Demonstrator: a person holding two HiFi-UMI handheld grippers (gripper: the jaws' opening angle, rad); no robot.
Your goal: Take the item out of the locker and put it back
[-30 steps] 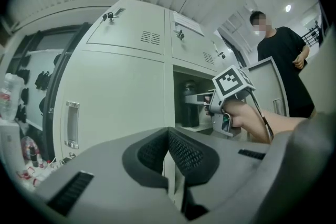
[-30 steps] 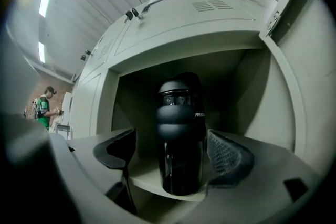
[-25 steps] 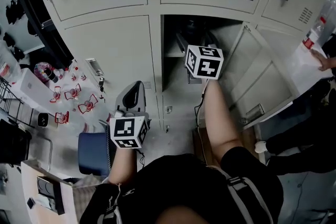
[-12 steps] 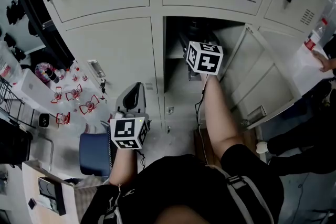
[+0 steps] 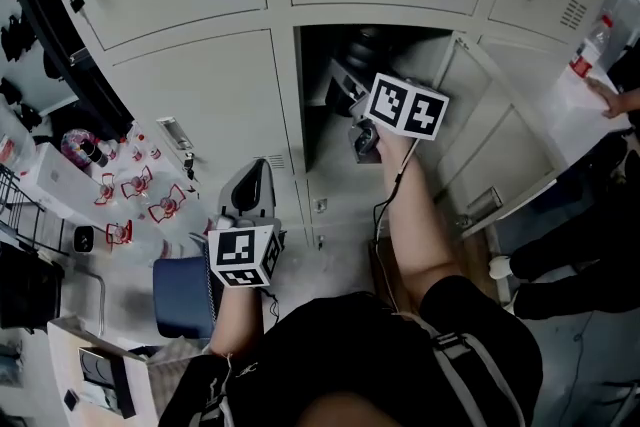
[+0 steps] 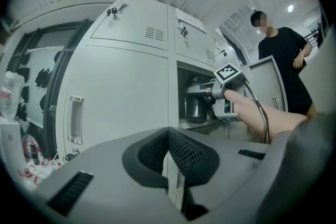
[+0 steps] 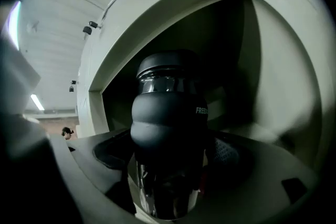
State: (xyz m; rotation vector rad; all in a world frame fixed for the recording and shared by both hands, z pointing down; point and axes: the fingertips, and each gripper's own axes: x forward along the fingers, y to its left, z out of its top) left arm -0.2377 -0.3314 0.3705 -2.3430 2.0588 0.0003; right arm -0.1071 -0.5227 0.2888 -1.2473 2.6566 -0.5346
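Left claw (image 6: 169,168): clenched, nothing held between its jaws, kept low in front of the closed locker door (image 6: 123,92), well apart from the work. No risk is expected from it unless it is swung up.

Open locker (image 5: 318,130): the dark bottle (image 7: 169,107) is seen just inside the mouth, above the inner shelf (image 6: 202,124). Whether its base touches the shelf cannot be told.

Right claw (image 7: 170,176): clenched on the bottle, one jaw at each side of the lower body, below the bulging rubbery sleeve.

Hazards, as judged:
- The lower body looks glossy, so the bottle may slip down through the jaws if the squeeze is eased.
- The grasp sits low and most of the bottle stands above it. A tilt of the wrist may rock the bottle forward out of the jaws.
- The opening is narrow. The cap or sleeve may be knocked against the frame or the shelf edge if the bottle is drawn out crooked.
- The cable (image 5: 385,205) along the right forearm may be caught on the lower edge of the locker.

Further right, the open door (image 5: 505,150) stands near the arm and may be struck by a wide sweep. A person (image 6: 281,60) stands beyond it.
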